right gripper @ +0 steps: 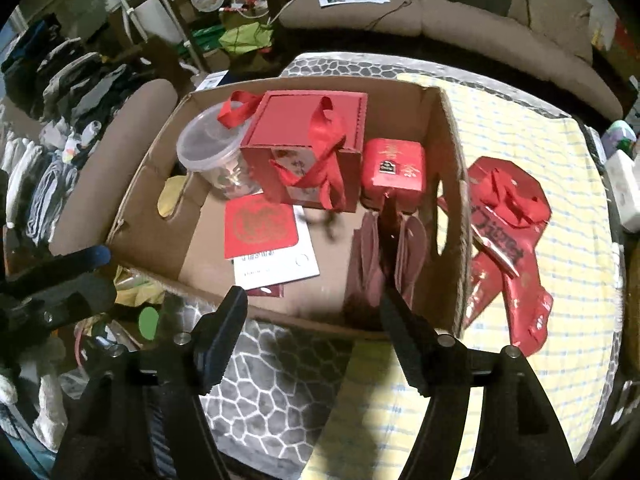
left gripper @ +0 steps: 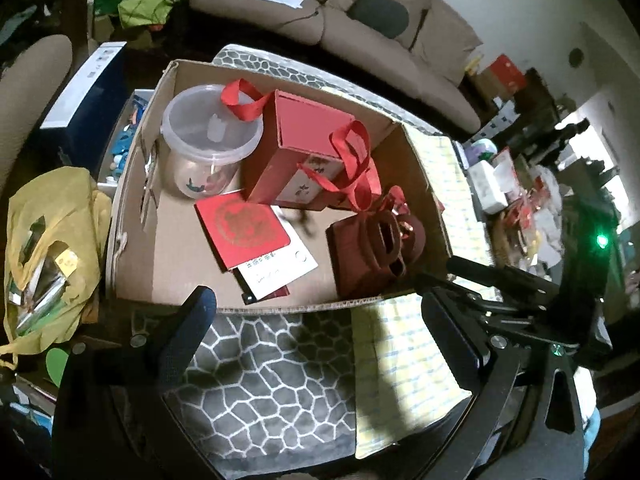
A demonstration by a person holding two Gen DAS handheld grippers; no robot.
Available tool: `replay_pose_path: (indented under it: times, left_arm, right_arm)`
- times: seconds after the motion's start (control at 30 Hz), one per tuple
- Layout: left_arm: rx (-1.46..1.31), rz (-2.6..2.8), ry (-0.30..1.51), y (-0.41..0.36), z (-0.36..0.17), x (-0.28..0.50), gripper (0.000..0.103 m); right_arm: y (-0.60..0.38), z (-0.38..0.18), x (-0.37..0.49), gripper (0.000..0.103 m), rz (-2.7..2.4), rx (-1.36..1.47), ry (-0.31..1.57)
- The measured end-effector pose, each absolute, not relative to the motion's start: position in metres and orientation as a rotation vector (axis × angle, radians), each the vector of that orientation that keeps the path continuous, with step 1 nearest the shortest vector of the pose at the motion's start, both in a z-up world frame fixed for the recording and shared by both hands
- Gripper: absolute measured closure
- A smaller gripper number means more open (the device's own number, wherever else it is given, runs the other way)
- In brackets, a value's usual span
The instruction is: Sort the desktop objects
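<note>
Both the left gripper (left gripper: 320, 332) and the right gripper (right gripper: 314, 336) are hanging wide and empty before the cardboard box (right gripper: 454, 200), already collecting red items, while the red packets (right gripper: 508, 236) are lying outside it at three o'clock, likely next.

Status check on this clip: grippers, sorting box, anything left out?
Left gripper and right gripper open, empty, short of the cardboard box. Box holds red items and a plastic tub. Red packets outside, right of it.
</note>
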State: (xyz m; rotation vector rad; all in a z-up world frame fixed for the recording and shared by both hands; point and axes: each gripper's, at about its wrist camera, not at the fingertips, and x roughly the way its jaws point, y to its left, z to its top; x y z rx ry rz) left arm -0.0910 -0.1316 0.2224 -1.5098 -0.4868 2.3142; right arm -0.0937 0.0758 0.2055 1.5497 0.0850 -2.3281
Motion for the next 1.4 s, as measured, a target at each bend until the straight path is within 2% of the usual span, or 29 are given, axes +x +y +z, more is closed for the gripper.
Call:
replay_pose_path:
  times: [0.7,1.0,1.23,1.4]
  left_arm:
    - [-1.495,2.431,-0.252,-0.079,0.227,-0.063,0.000]
    - [-1.439,2.361,-0.156,-0.013,0.223,-0.055,0.000]
    - [-1.406,2.276,-0.155,0.038,0.215,-0.054,0.000]
    - [-1.387,2.240,-0.108,0.070,0.210,-0.052,0.000]
  right_arm:
    - [0.121,0.211,-0.052,0.032,-2.440,1.492,0.090]
    - [0.191,0.216,-0.049,0.031,-2.516,1.519,0.022]
    - [0.255,0.218,-0.048,0.024,-2.593,1.540,-0.041]
    - [0.300,0.212,-0.049,0.023,-2.635,1.566,-0.098]
